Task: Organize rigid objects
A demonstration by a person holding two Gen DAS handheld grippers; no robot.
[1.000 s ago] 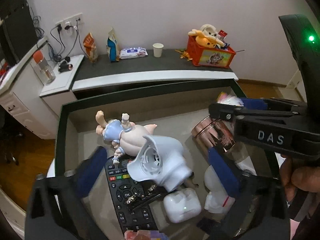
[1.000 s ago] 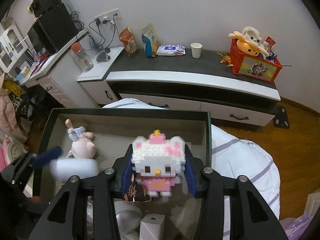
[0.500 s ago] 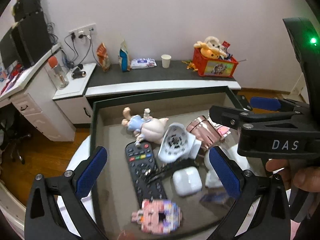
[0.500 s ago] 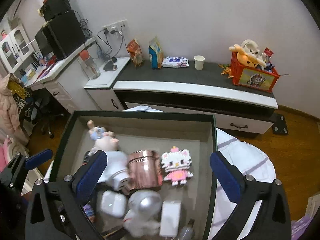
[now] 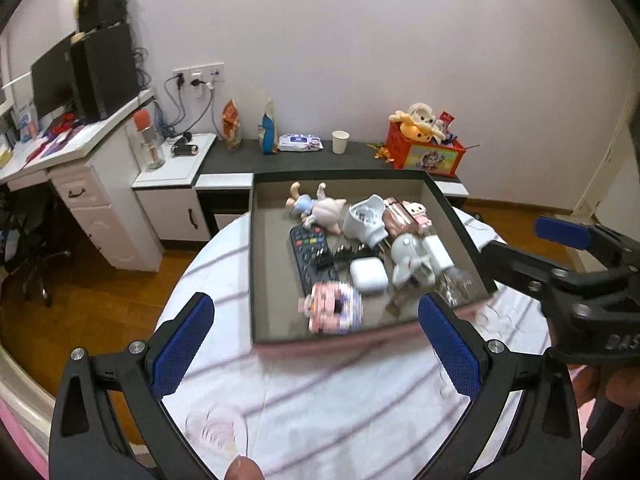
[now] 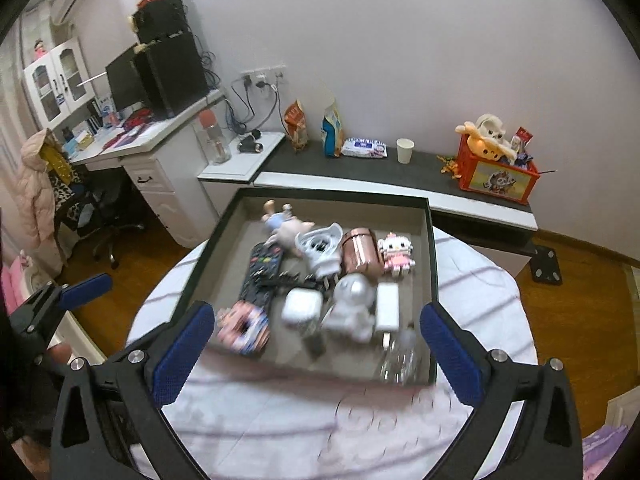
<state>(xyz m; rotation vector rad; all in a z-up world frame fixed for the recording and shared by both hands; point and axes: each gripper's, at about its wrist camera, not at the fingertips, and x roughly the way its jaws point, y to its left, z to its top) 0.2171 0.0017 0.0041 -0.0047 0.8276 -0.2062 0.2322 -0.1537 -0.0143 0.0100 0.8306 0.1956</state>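
Since a second ago: both my grippers have pulled back and up from the box (image 6: 430, 240); the cat block figure (image 6: 396, 254) I carried in my right one now lies inside it.
Right gripper (image 6: 316, 344): jaws wide apart, nothing between the blue pads, hanging over the near edge of the box.
Left gripper (image 5: 316, 334): jaws wide apart too, empty, also just short of the near wall of the box.
Near end of the box: a pink block figure (image 6: 242, 328), blurred, by the left wall; a clear bottle (image 6: 400, 354) in the right corner.
Middle of the box: white earbud case (image 6: 302, 305), white robot figure (image 6: 354, 306), white charger (image 6: 387, 306), with the black remote (image 6: 262, 274) along the left.
Far end of the box: doll (image 6: 286, 226), white fan-like gadget (image 6: 320, 248), copper tin (image 6: 360, 256), then the cat block figure against the right side.
Under the box: a round table (image 6: 480, 300) with a striped white cloth.
Beyond the box: a low cabinet (image 6: 400, 178) against the wall, carrying a paper cup (image 6: 405, 151) and a red toy crate (image 6: 498, 174).
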